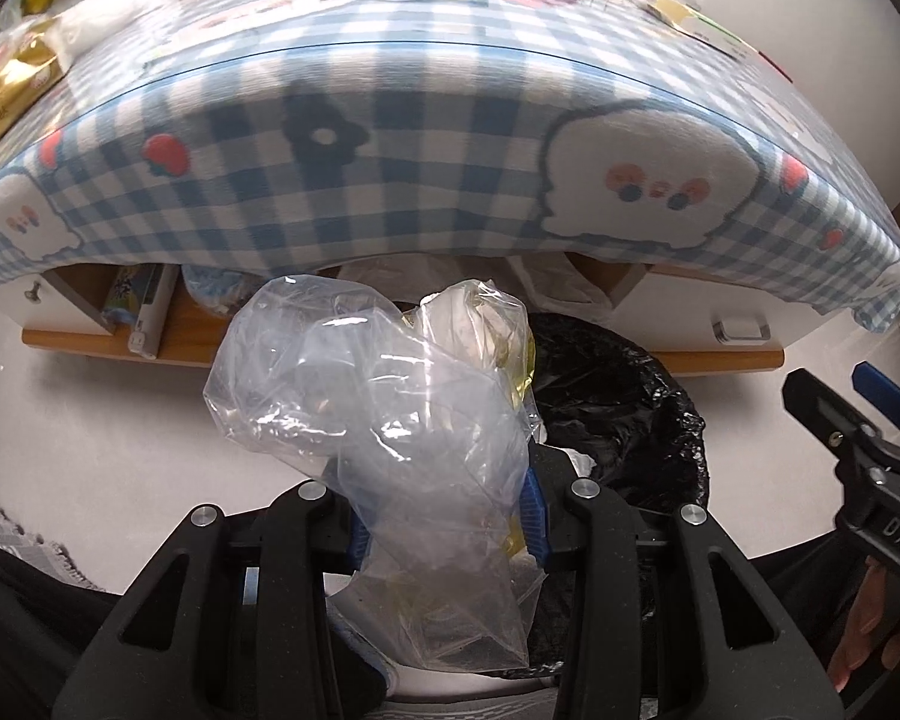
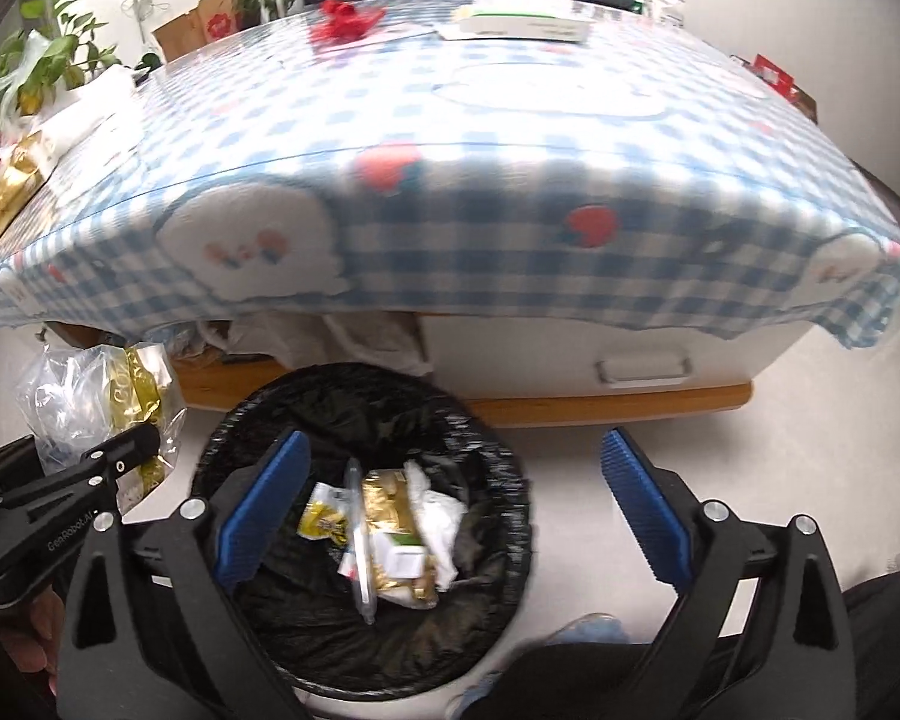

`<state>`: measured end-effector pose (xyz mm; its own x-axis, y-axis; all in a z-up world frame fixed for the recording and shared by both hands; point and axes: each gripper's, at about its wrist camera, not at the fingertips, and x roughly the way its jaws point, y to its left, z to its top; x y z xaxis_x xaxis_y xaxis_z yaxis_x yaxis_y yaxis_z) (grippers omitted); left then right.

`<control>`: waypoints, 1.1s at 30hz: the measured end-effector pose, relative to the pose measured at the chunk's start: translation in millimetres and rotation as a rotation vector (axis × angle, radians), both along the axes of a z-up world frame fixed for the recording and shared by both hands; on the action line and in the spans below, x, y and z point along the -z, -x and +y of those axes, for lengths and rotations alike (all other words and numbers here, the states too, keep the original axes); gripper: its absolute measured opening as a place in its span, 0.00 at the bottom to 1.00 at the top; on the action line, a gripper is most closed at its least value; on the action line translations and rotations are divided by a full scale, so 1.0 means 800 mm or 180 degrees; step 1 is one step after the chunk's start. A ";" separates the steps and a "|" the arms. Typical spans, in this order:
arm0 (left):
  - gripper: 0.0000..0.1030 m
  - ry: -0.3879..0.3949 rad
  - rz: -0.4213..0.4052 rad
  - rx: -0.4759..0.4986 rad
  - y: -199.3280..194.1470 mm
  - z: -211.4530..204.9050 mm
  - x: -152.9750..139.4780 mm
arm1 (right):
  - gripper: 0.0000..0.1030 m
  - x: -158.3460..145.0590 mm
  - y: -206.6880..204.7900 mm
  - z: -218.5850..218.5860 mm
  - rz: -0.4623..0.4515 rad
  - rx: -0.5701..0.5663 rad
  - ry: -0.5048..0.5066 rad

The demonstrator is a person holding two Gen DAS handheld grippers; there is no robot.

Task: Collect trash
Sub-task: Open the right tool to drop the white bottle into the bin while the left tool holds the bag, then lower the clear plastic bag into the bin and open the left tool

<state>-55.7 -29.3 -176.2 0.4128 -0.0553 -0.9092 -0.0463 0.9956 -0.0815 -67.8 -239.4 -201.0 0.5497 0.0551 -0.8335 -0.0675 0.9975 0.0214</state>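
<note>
1. Our left hand-held gripper [image 1: 447, 516] is clamped on a crumpled clear plastic bag [image 1: 384, 396], which sticks out ahead of its blue pads; gripping low likely keeps the loose film together.
2. Just right of it and lower sits the black-lined trash bin [image 2: 360, 528], where the bag probably belongs.
3. Our right hand-held gripper [image 2: 450, 504] hovers above the bin, jaws wide and empty.
4. Beyond both, the checked surface [image 2: 480, 138] carries more clutter.

Crumpled clear bag [image 1: 390, 396], seemingly above bin [image 1: 624, 402]
</note>
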 end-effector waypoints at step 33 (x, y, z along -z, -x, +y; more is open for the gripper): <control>0.64 -0.0054 -0.0042 0.0415 -0.014 -0.104 0.017 | 0.91 0.015 -0.002 -0.091 0.0051 0.0295 -0.0062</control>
